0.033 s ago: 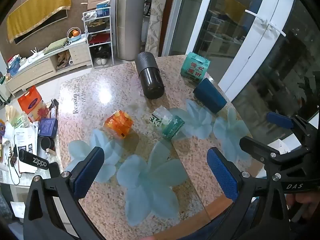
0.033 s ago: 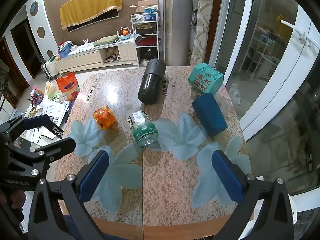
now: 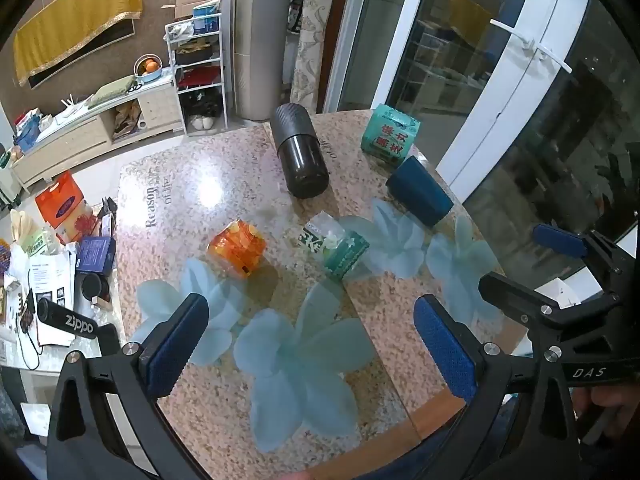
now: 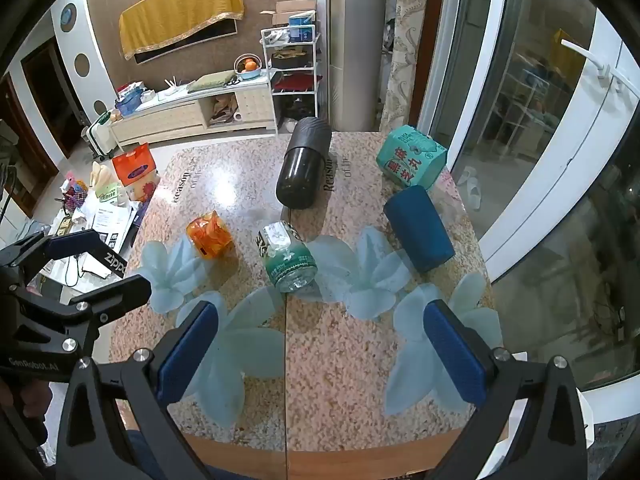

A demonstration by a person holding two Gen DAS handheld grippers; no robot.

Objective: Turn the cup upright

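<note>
A dark blue cup (image 4: 418,227) lies on its side at the right of the granite table (image 4: 340,360); it also shows in the left wrist view (image 3: 419,196). My right gripper (image 4: 320,350) is open and empty above the table's near edge, well short of the cup. My left gripper (image 3: 312,344) is open and empty above the near left part of the table (image 3: 380,360). Each gripper shows at the edge of the other's view.
A black flask (image 4: 303,168) lies at the back middle. A green packet (image 4: 411,156) sits at the back right. A green bottle (image 4: 286,258) and an orange packet (image 4: 209,235) lie mid-table. A cluttered low table stands to the left, glass doors to the right.
</note>
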